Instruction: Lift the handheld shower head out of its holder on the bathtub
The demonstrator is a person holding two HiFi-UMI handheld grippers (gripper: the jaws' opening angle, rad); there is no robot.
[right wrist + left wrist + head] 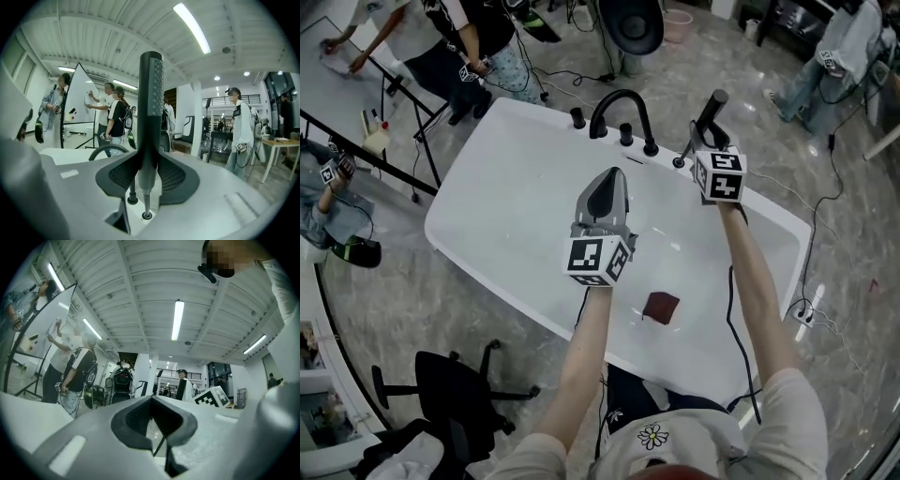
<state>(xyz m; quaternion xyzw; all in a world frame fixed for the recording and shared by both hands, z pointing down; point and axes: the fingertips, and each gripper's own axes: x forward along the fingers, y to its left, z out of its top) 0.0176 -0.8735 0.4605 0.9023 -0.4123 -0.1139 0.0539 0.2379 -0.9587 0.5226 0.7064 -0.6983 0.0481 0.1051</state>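
The handheld shower head (151, 89), a slim dark wand, stands upright between the pads of my right gripper (150, 173), which is shut on its lower handle. Its metal hose (145, 199) runs down into the round holder (147, 215) on the tub deck, and the wand is clear of that holder. In the head view the shower head (713, 105) sticks up above the right gripper (705, 131) at the tub's far rim. My left gripper (612, 176) hovers over the white bathtub (487, 141), jaws together with nothing between them; its pads (140, 420) meet.
A black arched faucet (619, 101) and knobs (578, 117) stand on the far deck, left of the holder. A dark red cloth (662, 307) lies in the tub. A black office chair (455, 389) stands at the near left. People and cables surround the tub.
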